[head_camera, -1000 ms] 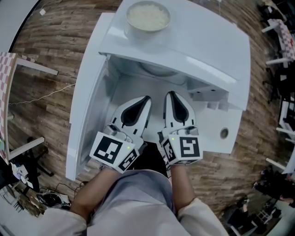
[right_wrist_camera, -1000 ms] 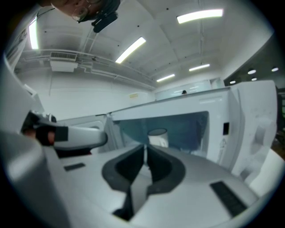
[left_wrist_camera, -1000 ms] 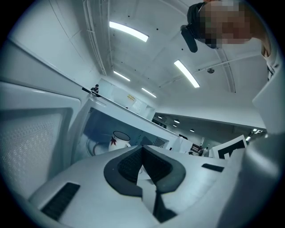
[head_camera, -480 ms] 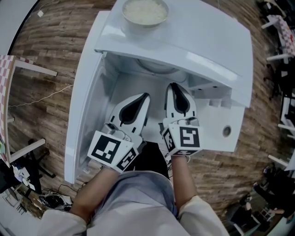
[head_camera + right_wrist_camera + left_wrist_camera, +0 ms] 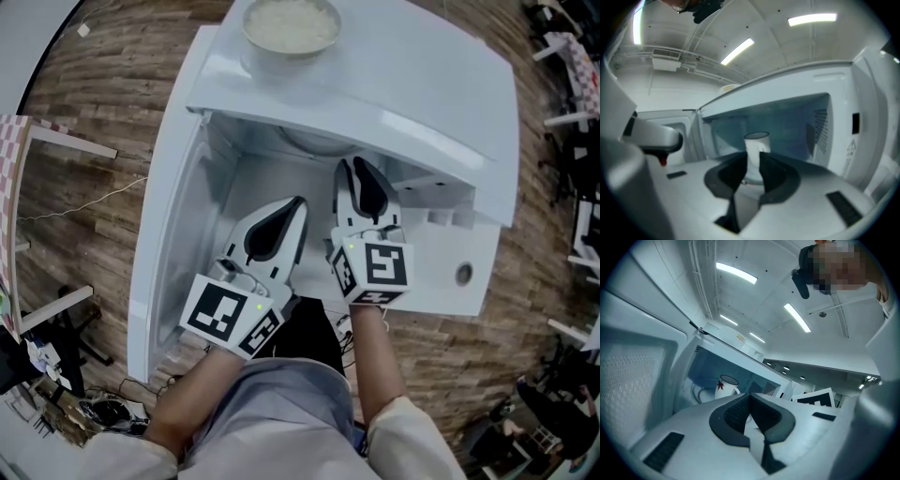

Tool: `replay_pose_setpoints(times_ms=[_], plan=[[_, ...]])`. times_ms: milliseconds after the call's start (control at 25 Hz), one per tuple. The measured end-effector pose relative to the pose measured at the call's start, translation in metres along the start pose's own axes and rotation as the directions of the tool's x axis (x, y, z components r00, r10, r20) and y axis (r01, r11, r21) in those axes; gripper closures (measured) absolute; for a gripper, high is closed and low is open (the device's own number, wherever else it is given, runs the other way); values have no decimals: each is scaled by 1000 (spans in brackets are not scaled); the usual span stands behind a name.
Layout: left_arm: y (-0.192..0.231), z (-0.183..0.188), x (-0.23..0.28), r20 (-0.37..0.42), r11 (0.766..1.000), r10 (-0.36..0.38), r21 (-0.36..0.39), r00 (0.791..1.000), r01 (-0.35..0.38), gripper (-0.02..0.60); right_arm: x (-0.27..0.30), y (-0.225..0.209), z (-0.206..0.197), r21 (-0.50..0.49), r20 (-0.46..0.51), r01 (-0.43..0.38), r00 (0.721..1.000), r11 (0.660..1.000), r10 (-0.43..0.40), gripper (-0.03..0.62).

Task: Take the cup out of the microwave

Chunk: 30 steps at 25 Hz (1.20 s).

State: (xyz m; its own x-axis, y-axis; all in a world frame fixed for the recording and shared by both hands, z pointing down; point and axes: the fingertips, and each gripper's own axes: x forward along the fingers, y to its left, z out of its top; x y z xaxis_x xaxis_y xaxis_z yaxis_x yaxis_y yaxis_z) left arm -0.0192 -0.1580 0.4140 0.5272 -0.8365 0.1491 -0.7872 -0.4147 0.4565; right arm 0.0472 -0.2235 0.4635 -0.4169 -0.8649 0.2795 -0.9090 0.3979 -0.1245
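Nearest us, our left hand-held gripper (image 5: 298, 202) sits at the mouth of the open microwave (image 5: 422, 84), jaws together and empty. Our right hand-held gripper (image 5: 355, 167) reaches just inside. Its jaws have just been opening to a narrow gap, with nothing between them. Farther in, the white cup (image 5: 756, 149) stands untouched on the turntable (image 5: 696, 392), so gripping and lifting out remain. A bowl of rice (image 5: 291, 25) sits on top of the microwave. Wooden floor (image 5: 84, 141) surrounds it, and strip lights run overhead.
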Motion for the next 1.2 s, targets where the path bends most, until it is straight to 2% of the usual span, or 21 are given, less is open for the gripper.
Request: replay_pose_setpoints(times_ms=[440,760,1200], plan=[[11,-3,-2,-6,1000,12,0,1000,-12,566,31,-10,-9,-35,1,45,999,998,-45,413],[16,-5,1,-11,1000,15,-7,1000,-15,567,53,-19,-14,-22,-4,48,999,999,-48,385],[23,-4,6,-2,999,24,-26,1000,-24,567,69,-18,-15,-40,0,30,1000,999,-30,385]])
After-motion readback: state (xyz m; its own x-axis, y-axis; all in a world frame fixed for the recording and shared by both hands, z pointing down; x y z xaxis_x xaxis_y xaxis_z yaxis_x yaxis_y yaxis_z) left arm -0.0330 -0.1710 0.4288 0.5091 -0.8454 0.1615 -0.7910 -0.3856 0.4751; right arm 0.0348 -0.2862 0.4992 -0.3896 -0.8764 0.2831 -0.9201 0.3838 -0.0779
